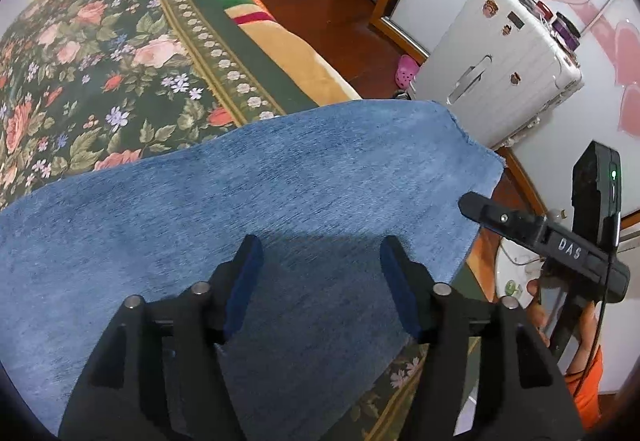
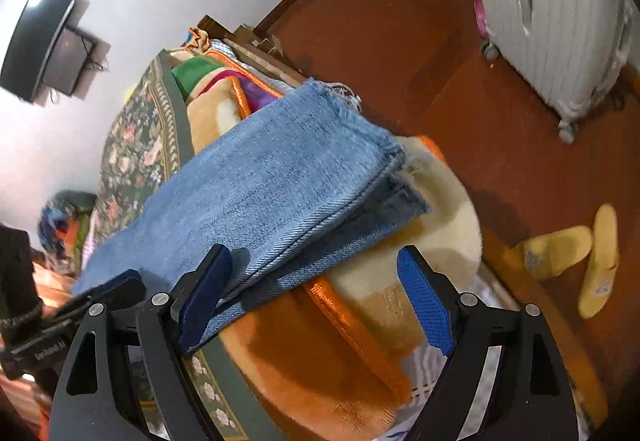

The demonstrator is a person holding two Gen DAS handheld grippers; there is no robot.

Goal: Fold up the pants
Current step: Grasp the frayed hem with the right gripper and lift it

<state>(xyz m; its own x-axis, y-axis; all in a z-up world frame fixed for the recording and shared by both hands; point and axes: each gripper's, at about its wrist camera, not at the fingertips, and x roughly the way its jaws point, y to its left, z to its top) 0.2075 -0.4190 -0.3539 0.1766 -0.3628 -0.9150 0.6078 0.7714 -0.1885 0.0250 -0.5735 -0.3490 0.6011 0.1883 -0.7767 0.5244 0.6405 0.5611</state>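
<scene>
The blue denim pants (image 1: 248,201) lie flat across the floral bedspread (image 1: 92,53), their legs stacked with frayed hems (image 2: 376,145) reaching over the bed's edge. My left gripper (image 1: 320,261) is open, hovering just above the denim, nothing between its blue pads. My right gripper (image 2: 316,273) is open at the pants' long side seam (image 2: 320,221); its left pad (image 2: 204,293) sits by the fabric edge, its right pad (image 2: 428,305) over the blanket. The right gripper's body also shows in the left wrist view (image 1: 552,237) to the right of the pants.
An orange and cream fleece blanket (image 2: 328,353) lies under the pants at the bed's edge. A white suitcase (image 1: 500,57) stands on the red-brown floor (image 2: 460,81). Yellow slippers (image 2: 576,257) and a pink shoe (image 1: 406,71) lie on the floor.
</scene>
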